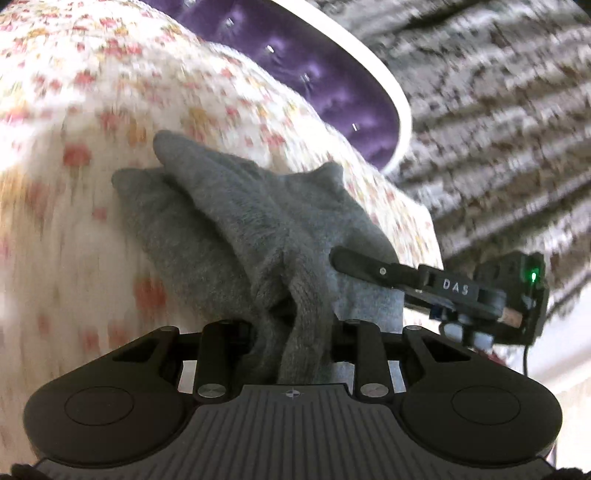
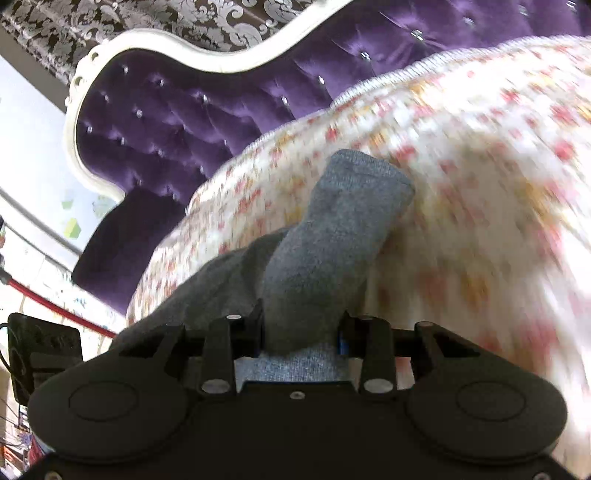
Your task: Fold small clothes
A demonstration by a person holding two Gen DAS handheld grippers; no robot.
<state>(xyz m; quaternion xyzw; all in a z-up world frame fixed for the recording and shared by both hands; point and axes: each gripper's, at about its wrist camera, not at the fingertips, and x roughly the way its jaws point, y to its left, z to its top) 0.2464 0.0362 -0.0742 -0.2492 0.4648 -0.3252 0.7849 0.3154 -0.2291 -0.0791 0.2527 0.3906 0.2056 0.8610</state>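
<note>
- Two grey socks (image 1: 229,229) bunched ahead of left gripper (image 1: 293,332), clamped on their cuffs, over floral bedspread (image 1: 74,184)
- right gripper (image 2: 301,332) pinches one sock's end (image 2: 332,236)
- Risk: knit slipping out under opposing pulls, fold skews

- We are in a home bedroom: a bed with a floral bedspread (image 2: 480,184).
- We see a purple tufted headboard (image 2: 166,122), white-framed.
- We see damask wallpaper (image 2: 229,22) behind it.
</note>
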